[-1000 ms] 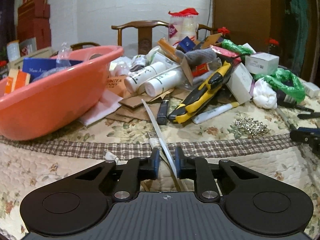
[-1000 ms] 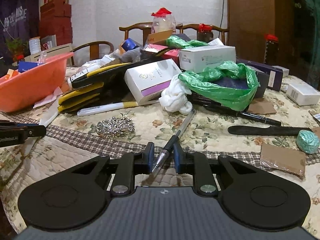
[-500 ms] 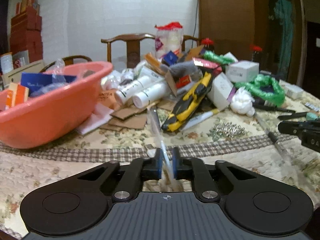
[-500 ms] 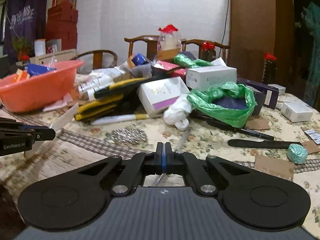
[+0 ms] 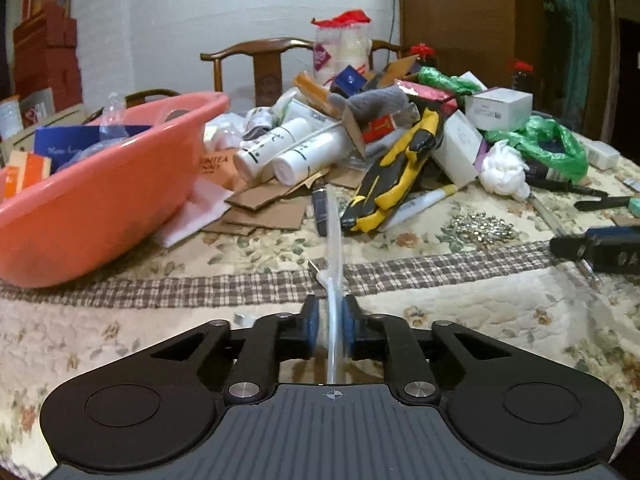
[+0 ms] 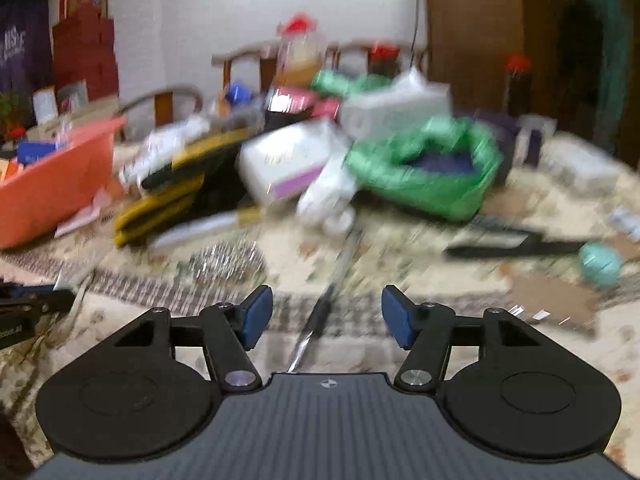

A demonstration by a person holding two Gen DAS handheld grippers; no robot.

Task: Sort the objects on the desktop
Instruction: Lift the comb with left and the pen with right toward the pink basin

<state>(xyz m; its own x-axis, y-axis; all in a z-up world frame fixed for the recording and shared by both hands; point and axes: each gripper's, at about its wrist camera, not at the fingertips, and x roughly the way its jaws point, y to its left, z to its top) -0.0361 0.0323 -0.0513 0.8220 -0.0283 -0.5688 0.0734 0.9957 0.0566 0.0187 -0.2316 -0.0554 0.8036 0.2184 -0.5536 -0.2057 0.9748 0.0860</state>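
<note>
My left gripper hangs low over the quilted tablecloth, its jaws opening. A thin clear plastic strip stands edge-on between the blue pads, close to the right one and apart from the left. In the blurred right wrist view, my right gripper has its jaws opening wide. A dark pen lies on the cloth between them, untouched. An orange basin holding boxes and a bottle sits at the left.
A heap of bottles, cardboard, boxes, a yellow-black tool and a green bag fills the far table. A pile of silver pins lies mid-right. Chairs stand behind. My right gripper's tip shows at the right edge.
Both grippers were shut half a second ago, the left on the strip and the right on the pen. Their jaws have since parted, the right far wider, and the right view is blurred by motion.
</note>
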